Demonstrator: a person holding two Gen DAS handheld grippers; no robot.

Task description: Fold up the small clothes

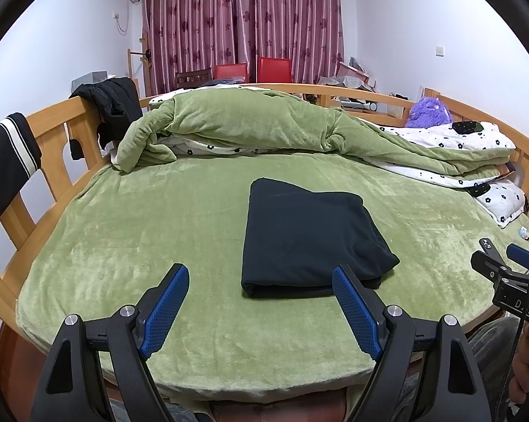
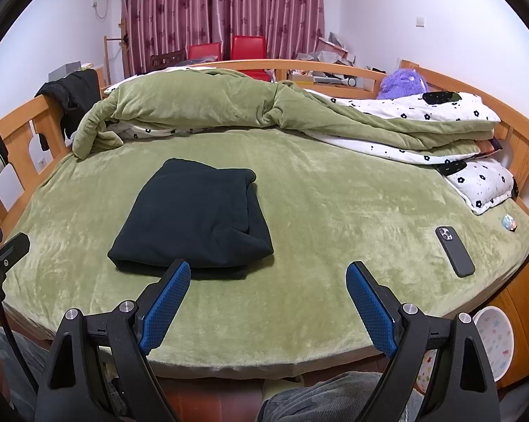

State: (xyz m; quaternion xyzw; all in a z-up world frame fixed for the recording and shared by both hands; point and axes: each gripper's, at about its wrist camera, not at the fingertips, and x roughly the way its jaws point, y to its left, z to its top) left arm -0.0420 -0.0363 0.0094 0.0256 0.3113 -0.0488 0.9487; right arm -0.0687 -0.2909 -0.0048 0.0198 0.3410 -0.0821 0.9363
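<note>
A dark navy garment (image 1: 310, 235) lies folded into a thick rectangle on the green bed sheet (image 1: 151, 232); the right wrist view has this garment (image 2: 197, 218) left of centre. My left gripper (image 1: 260, 274) hovers open near the bed's front edge, short of the fold's near edge, its blue pads (image 1: 165, 302) empty. The right gripper (image 2: 268, 274) is open too, just right of the garment's near corner, and nothing sits between its pads (image 2: 370, 306). In the left wrist view, that right gripper (image 1: 503, 260) shows at the far right edge.
A bunched green quilt (image 1: 250, 123) and flowered bedding (image 2: 440, 116) fill the far half of the bed. A black phone (image 2: 454, 251) lies at the right. Wooden bed rails (image 1: 53, 133) carry dark clothes (image 1: 113, 105). A pale bowl (image 2: 493, 341) stands beside the bed.
</note>
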